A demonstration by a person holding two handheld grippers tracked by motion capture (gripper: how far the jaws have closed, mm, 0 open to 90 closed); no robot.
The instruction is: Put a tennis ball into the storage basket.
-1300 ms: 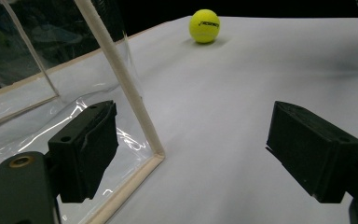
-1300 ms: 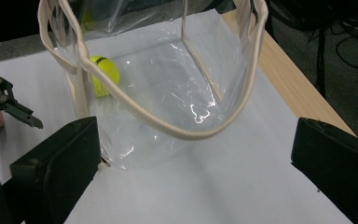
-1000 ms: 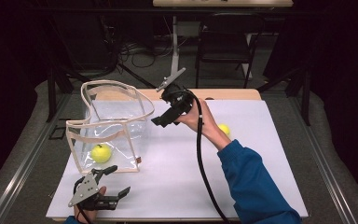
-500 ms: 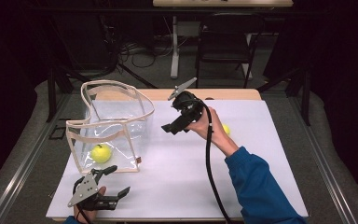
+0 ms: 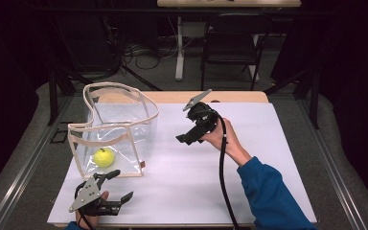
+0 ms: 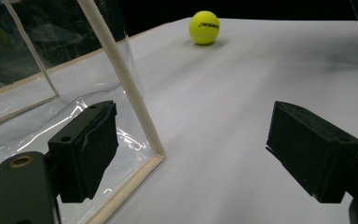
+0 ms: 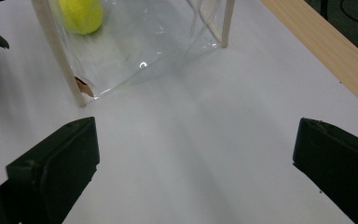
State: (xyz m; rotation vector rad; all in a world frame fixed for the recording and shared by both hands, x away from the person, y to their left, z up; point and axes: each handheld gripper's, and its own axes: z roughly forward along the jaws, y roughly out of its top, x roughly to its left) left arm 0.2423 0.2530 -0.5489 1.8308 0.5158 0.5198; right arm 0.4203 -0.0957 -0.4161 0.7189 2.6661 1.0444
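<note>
while the right gripper [image 5: 186, 139] hangs wide open above the white table [image 5: 268, 191], one yellow tennis ball [image 5: 103, 157] sits inside the clear, cream-trimmed plastic bag [image 5: 124, 120]. left gripper [image 5: 117, 184], also spread, rests beside it; a careless nudge could topple the bag.

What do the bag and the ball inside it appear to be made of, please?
The bag looks like clear, glossy flexible plastic, probably vinyl: it shows glare and creases, with cream fabric-like trim along its edges. The ball inside looks like a tennis ball, matte and fuzzy yellow felt, though its nap is too small to confirm.
</note>
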